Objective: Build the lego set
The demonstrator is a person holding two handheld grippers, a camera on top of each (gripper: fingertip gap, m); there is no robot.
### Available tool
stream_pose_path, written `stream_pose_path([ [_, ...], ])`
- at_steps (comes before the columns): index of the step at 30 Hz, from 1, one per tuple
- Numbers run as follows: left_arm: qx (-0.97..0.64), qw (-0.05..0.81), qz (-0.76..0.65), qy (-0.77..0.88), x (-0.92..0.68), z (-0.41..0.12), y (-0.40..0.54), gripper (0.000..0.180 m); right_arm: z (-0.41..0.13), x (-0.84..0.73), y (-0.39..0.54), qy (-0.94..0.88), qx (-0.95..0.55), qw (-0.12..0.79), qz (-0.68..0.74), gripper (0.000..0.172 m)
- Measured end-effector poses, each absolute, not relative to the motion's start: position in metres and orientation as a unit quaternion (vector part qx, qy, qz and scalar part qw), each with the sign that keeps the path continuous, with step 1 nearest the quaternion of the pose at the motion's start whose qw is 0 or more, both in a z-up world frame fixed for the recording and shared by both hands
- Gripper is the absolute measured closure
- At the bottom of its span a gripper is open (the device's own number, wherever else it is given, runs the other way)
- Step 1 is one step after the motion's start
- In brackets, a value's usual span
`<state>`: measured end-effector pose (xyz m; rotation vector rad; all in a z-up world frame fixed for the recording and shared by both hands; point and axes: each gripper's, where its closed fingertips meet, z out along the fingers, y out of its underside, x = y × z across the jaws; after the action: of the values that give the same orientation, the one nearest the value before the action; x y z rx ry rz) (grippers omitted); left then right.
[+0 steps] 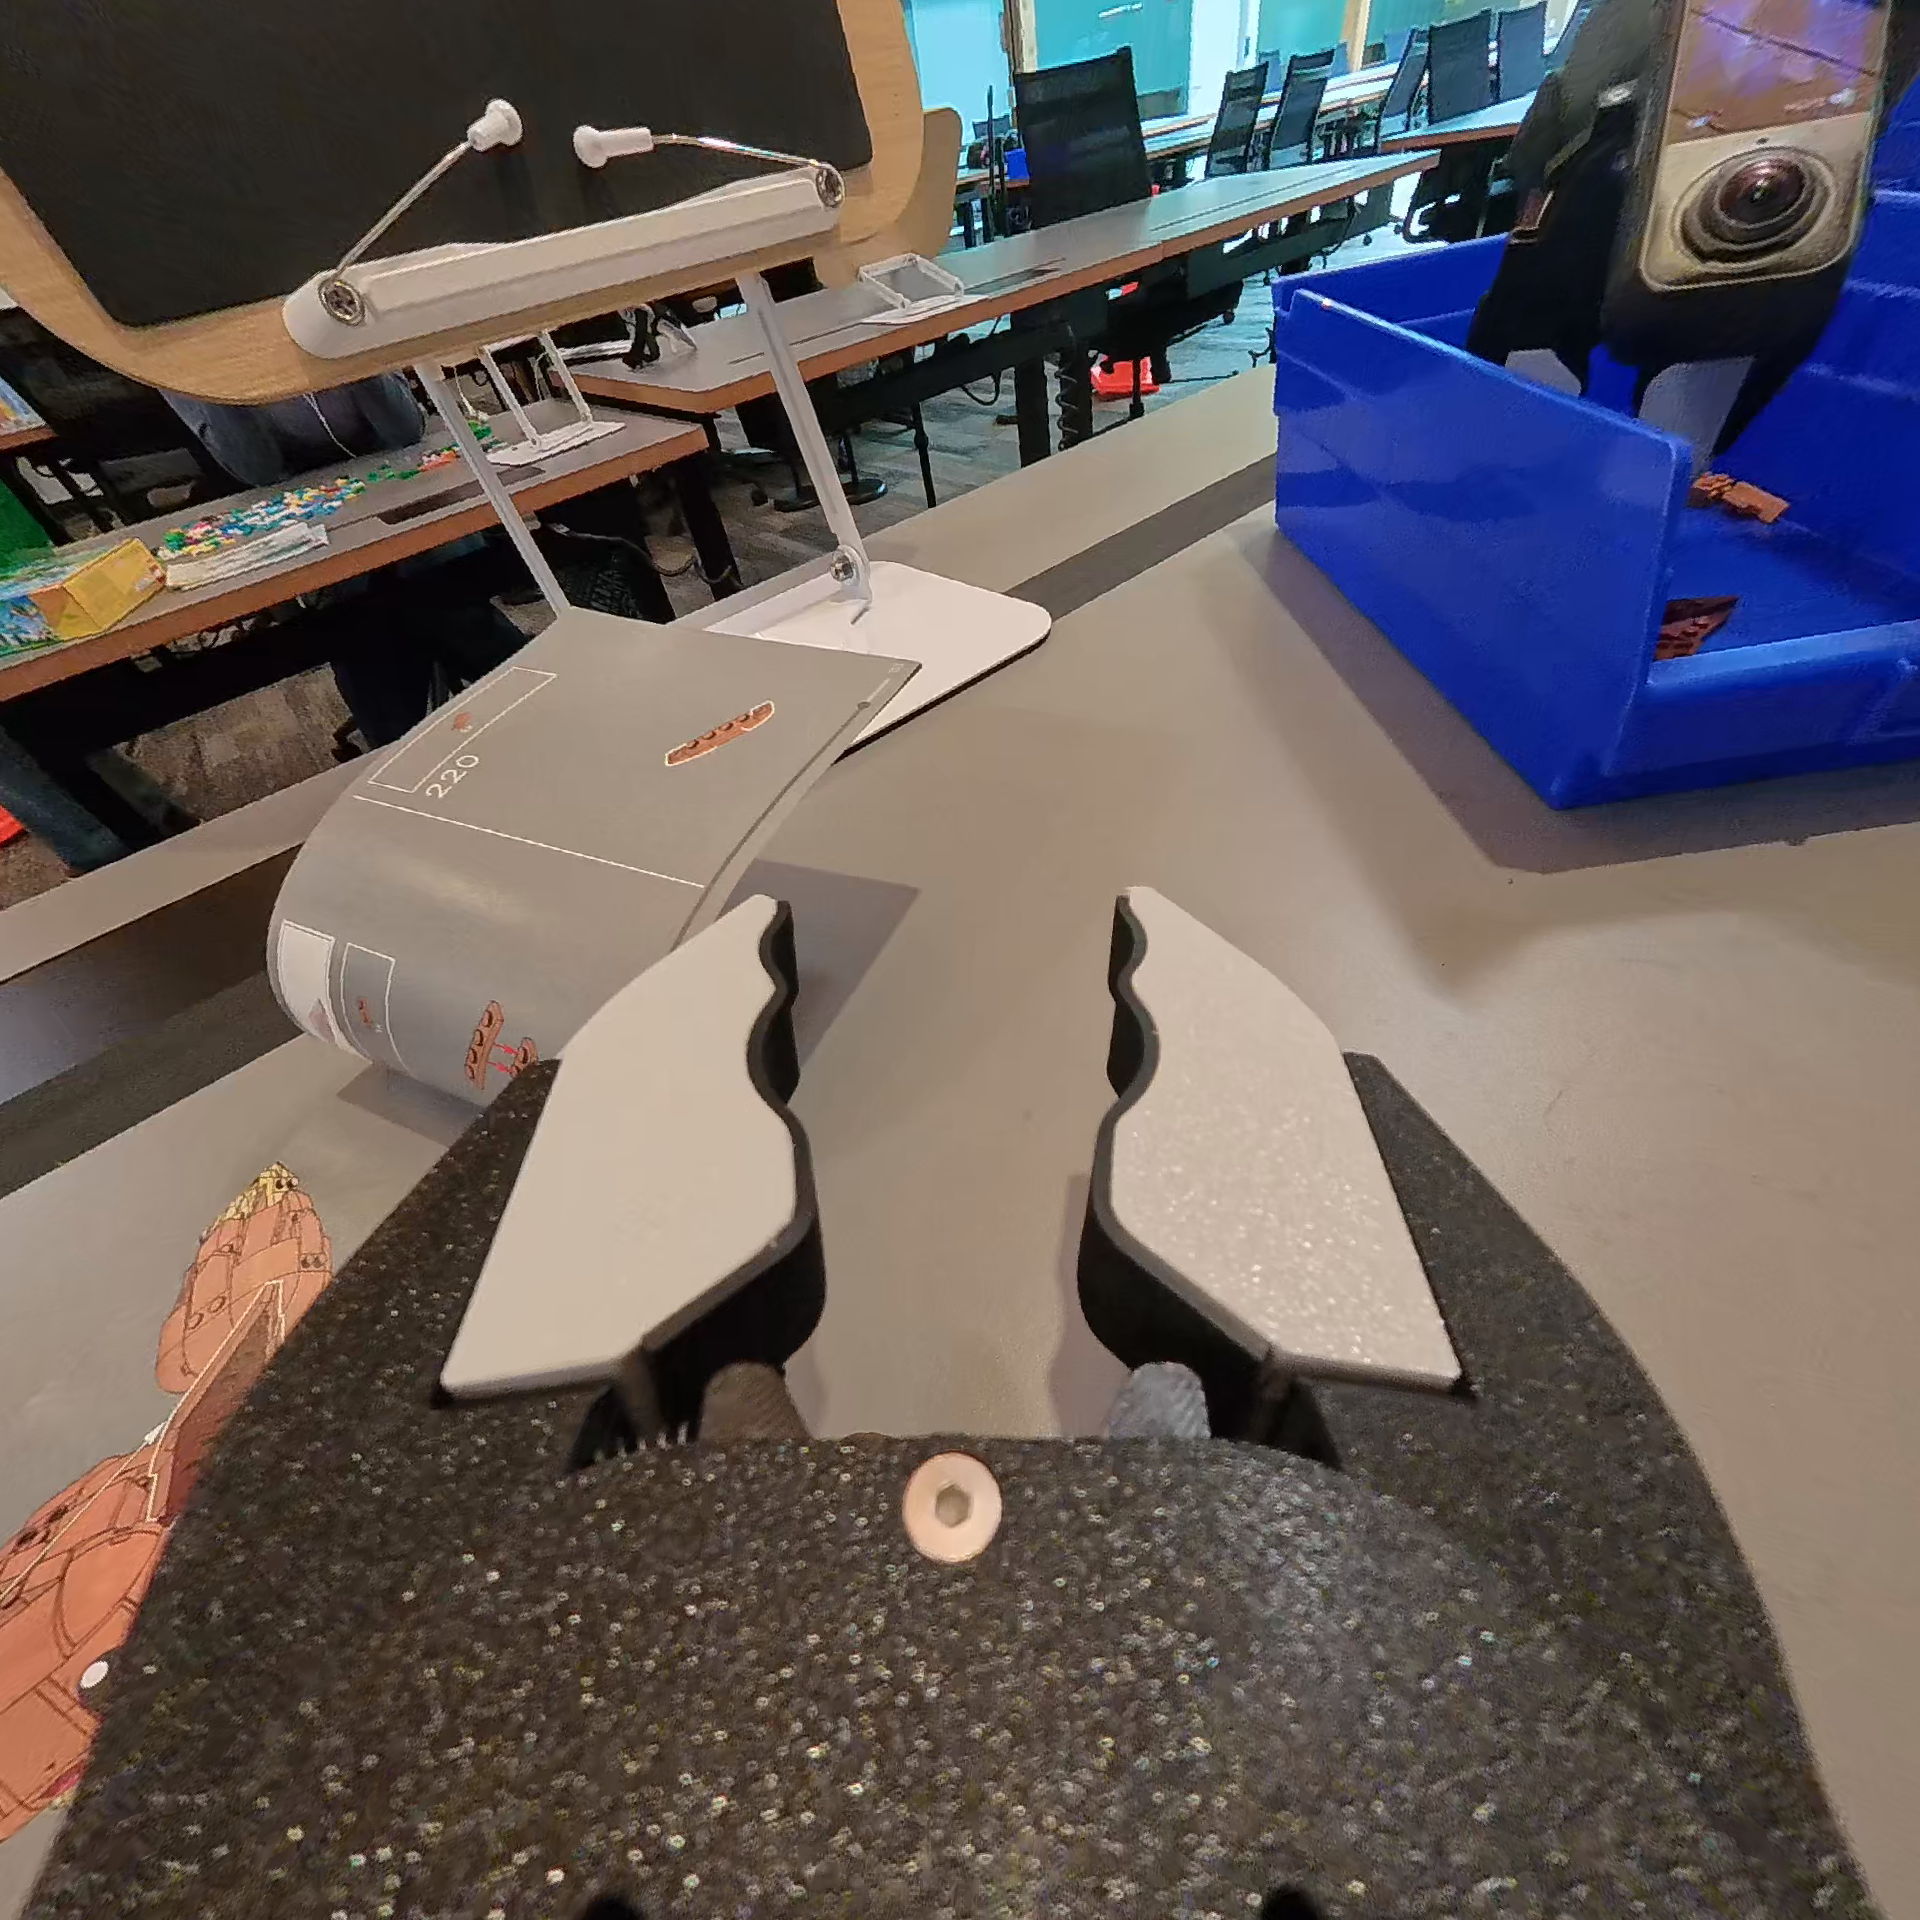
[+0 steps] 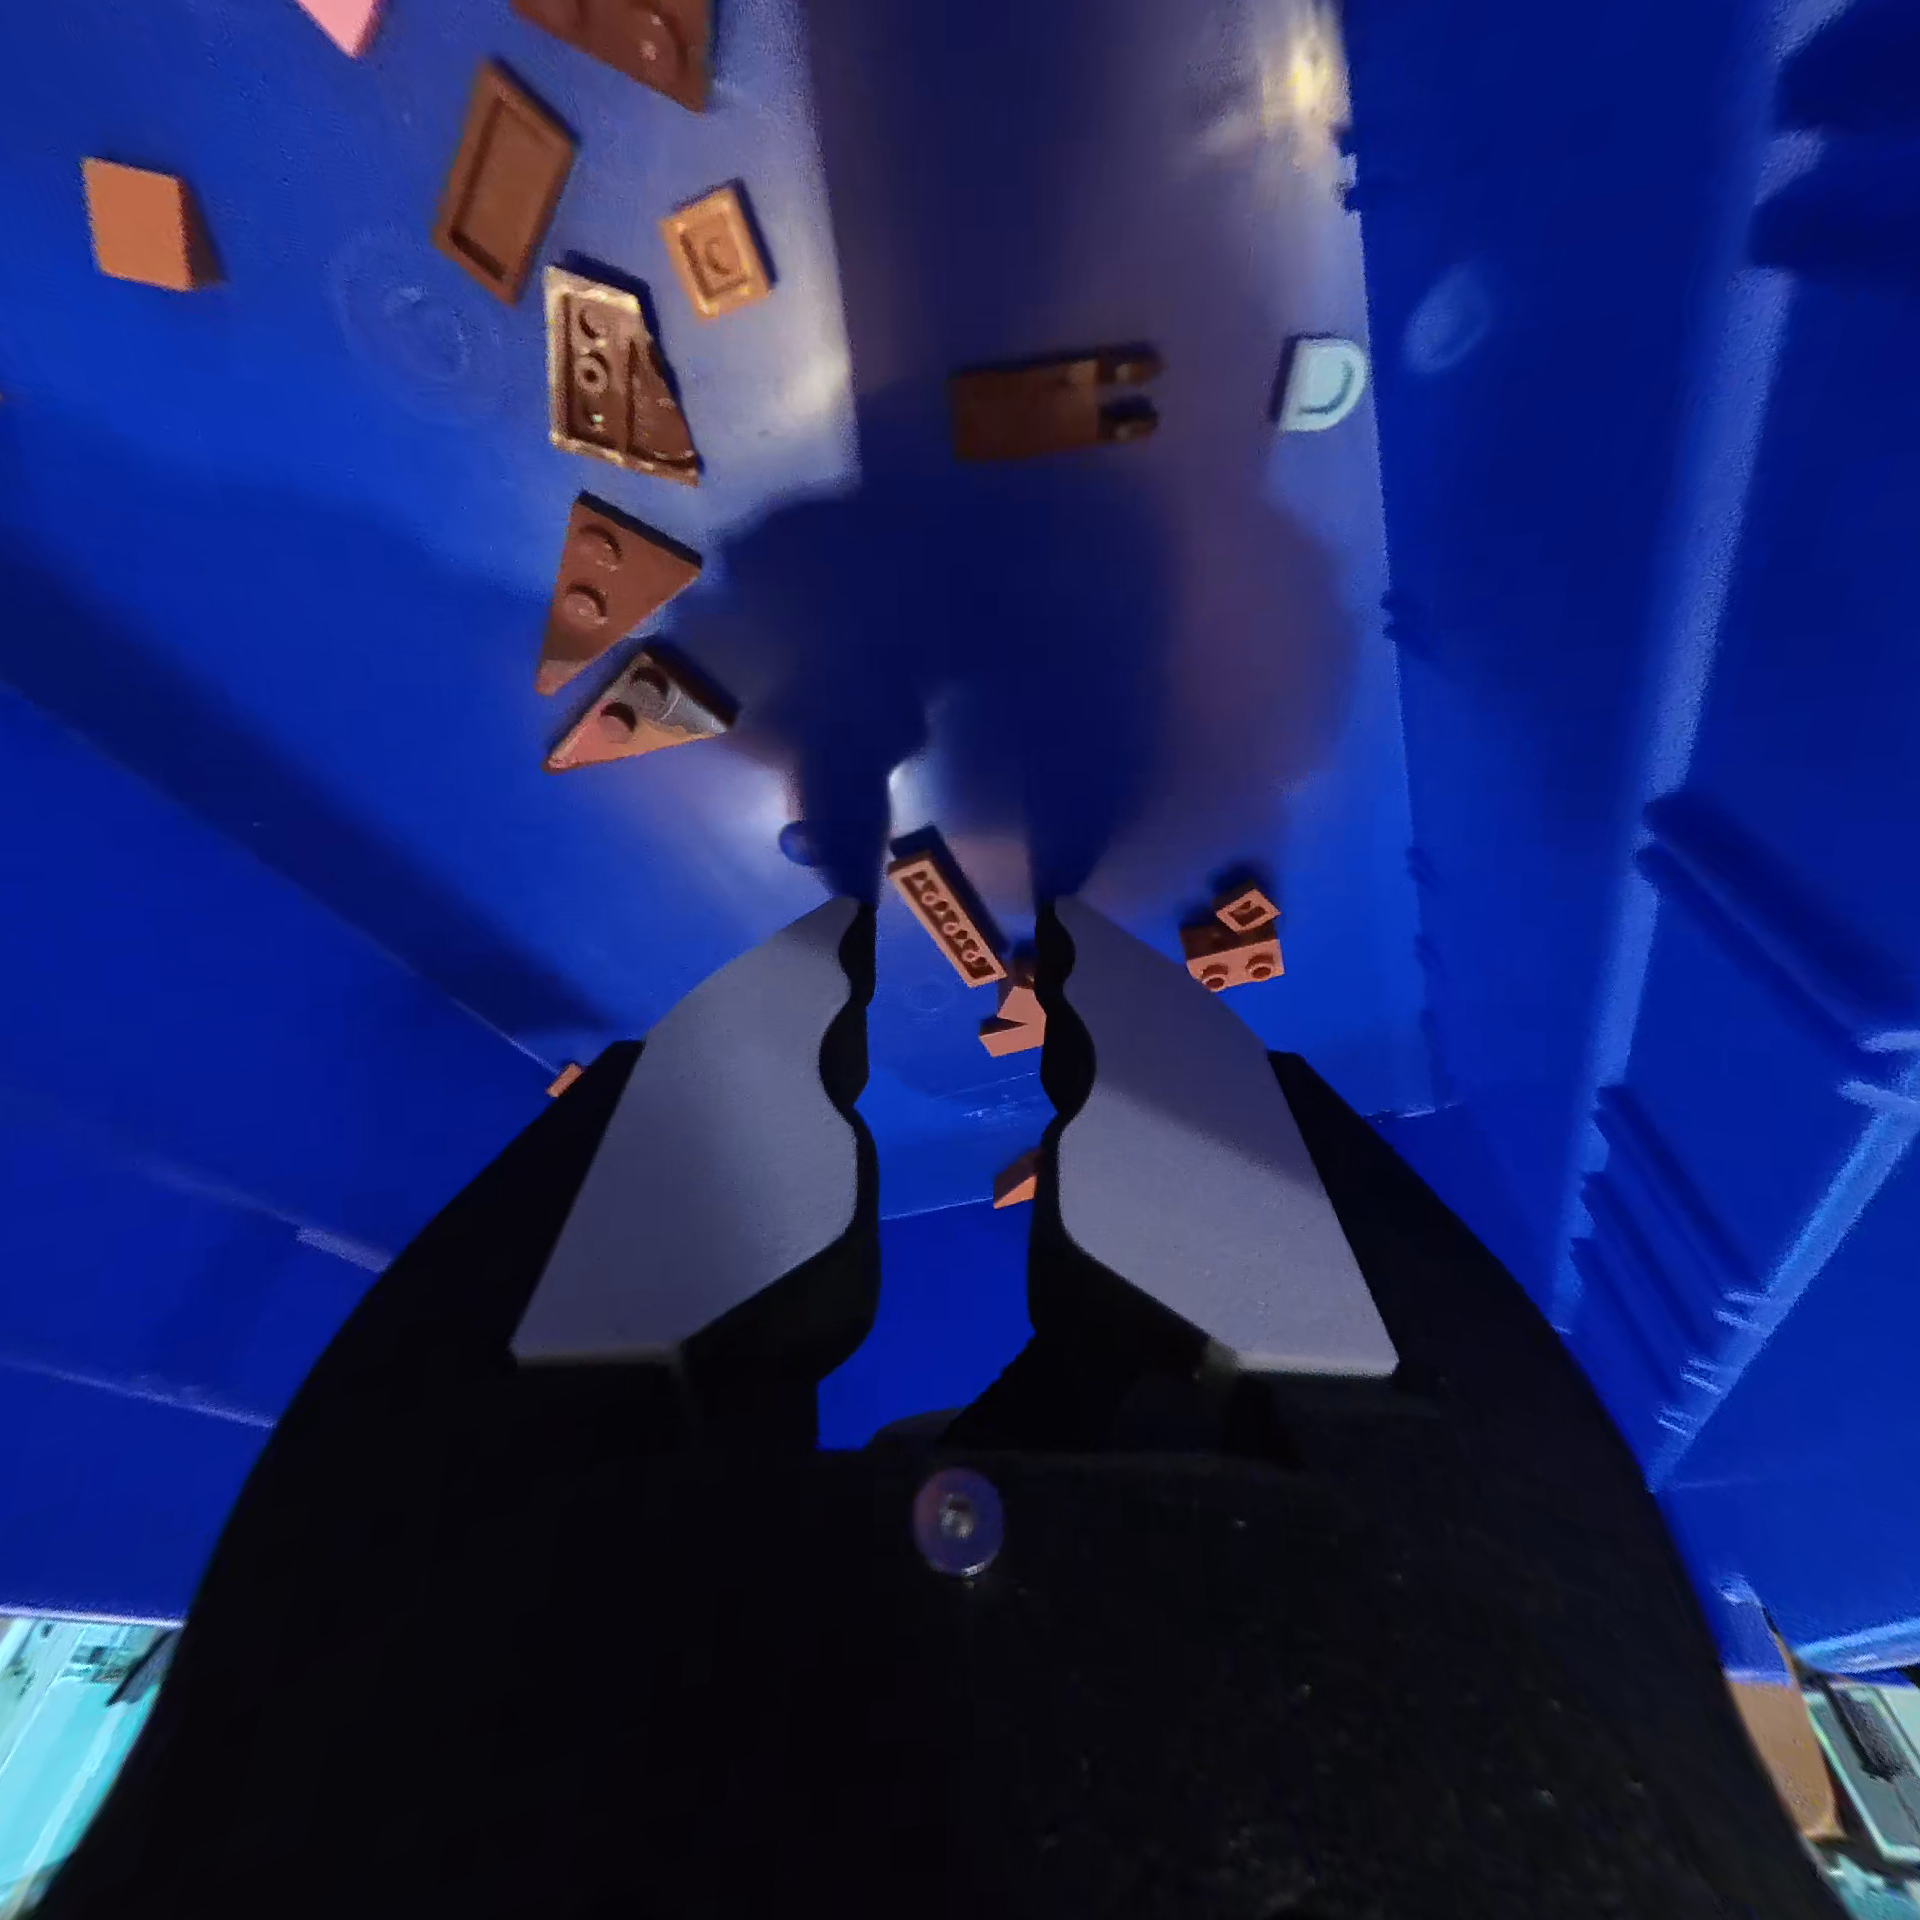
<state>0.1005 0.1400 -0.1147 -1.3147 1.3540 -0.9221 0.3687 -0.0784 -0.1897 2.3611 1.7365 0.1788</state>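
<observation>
right claw over brown plate, blue bin

A curled grey instruction page lying near the far left edge of the surface bears a printed number beside a white outlined box. Nothing else carries legible writing; the blue bin shows only faint moulded marks.

Grey table carrying: curling grey instruction sheet; white stand base; blue bin; at left edge, possibly another printed page.
</observation>
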Motion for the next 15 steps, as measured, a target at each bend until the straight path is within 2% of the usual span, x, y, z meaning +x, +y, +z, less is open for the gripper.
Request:
stream_pose_path([
  [2, -0.544, 0.497, -0.381, 0.559, 0.101, -0.115, 0.140, 0.122, -0.190, 0.369, -0.077, 0.583, 0.804, 0.103, 0.059, 0.148],
  [4, -0.545, 0.497, -0.381, 0.557, 0.101, -0.115, 0.141, 0.122, -0.190, 0.368, -0.078, 0.577, 0.808, 0.107, 0.054, 0.163],
  [11, -0.548, 0.496, -0.384, 0.552, 0.100, -0.114, 0.142, 0.122, -0.182, 0.363, -0.080, 0.552, 0.824, 0.103, 0.067, 0.164],
  [15, -0.553, 0.493, -0.389, 0.547, 0.100, -0.114, 0.144, 0.123, -0.134, 0.352, -0.070, 0.530, 0.840, 0.067, 0.098, 0.164],
])
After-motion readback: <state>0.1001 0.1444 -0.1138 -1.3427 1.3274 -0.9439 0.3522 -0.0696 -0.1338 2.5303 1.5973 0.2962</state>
